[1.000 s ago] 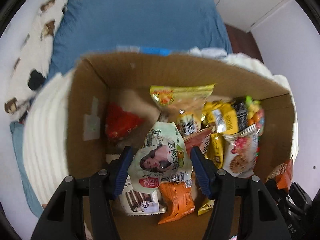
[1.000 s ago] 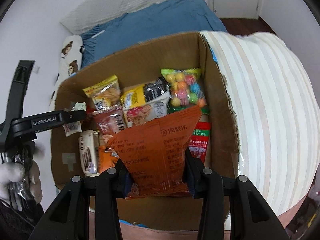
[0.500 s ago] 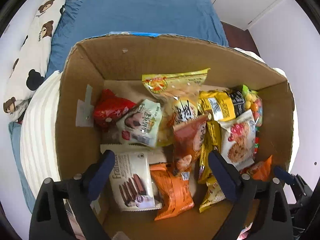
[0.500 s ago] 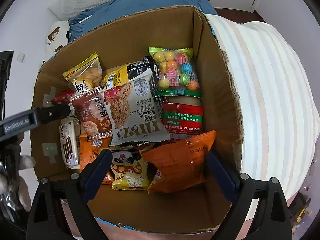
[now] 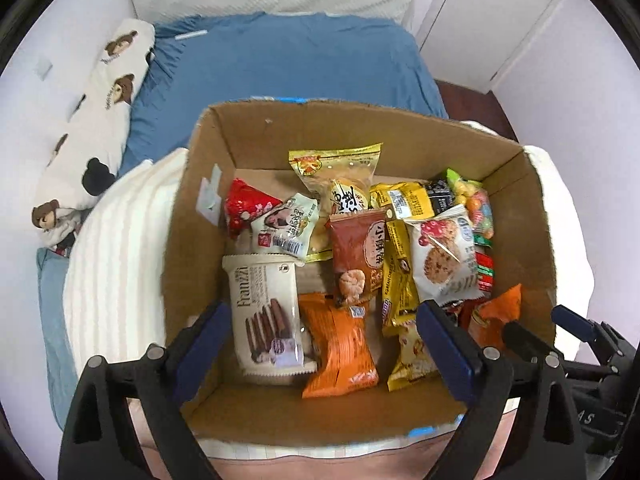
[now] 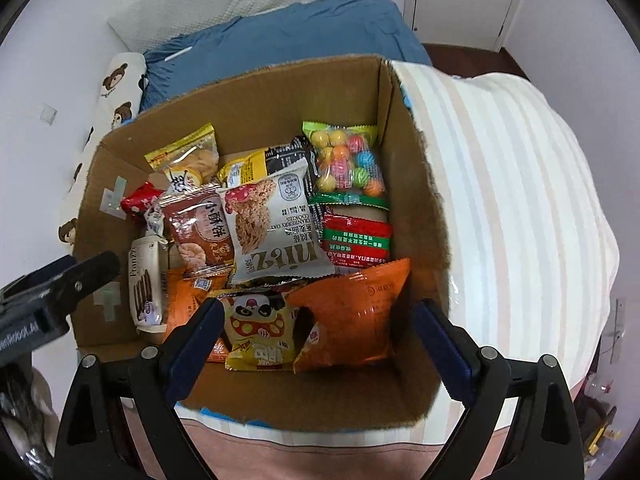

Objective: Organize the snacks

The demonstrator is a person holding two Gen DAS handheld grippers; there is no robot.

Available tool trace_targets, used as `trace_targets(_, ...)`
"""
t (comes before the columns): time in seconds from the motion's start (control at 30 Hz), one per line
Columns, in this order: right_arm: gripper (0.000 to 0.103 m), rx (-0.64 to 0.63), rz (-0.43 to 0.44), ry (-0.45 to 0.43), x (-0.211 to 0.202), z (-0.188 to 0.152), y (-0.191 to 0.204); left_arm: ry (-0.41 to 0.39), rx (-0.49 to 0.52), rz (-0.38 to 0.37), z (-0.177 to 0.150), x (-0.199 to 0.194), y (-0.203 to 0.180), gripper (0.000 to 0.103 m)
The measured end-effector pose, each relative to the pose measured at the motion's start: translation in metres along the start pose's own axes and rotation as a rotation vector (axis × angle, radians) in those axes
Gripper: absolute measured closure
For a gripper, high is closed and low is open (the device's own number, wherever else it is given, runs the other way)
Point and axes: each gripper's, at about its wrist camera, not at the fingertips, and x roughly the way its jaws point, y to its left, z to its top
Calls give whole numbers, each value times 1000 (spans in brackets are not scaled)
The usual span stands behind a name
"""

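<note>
The left gripper (image 5: pixel 322 332) is held above the near edge of the cardboard box (image 5: pixel 200 216), its fingers spread wide with nothing between them. The right gripper (image 6: pixel 318 330) is likewise seen with its fingers wide apart and empty, poised over the near right part of the box.

Nearest in the box, an orange packet (image 5: pixel 340 350) is laid flat beside a white Franzzi wafer pack (image 5: pixel 266 312), the two touching along one side. In the right wrist view a yellow panda packet (image 6: pixel 262 332) is seen at the near wall, overlapped on its right by an orange crisp bag (image 6: pixel 352 312). Behind these, a brown biscuit packet (image 6: pixel 202 232) and a white cranberry oat cookie pack (image 6: pixel 276 228) are propped side by side, with a red and green packet (image 6: pixel 356 240) to their right. Farther back, a bag of coloured candy balls (image 6: pixel 348 160), a yellow and black packet (image 6: pixel 260 164), a yellow-topped clear bag (image 5: pixel 340 172) and a red packet (image 5: pixel 246 206) are found near the far wall.

The box is rested on a striped cream blanket (image 6: pixel 500 200). Beyond it a blue bedsheet (image 5: pixel 280 64) and a bear-print pillow (image 5: pixel 96 120) are visible.
</note>
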Motion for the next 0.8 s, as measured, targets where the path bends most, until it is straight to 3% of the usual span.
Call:
trace_targets(0.3,5,-7,14,-131,-56,-38,0,-176,12,54,-45,-62,-5,8)
trace_targets(0.8,5,-75,32,-368,-176,-150,0,-388,36,59,-153,-173,-24,8)
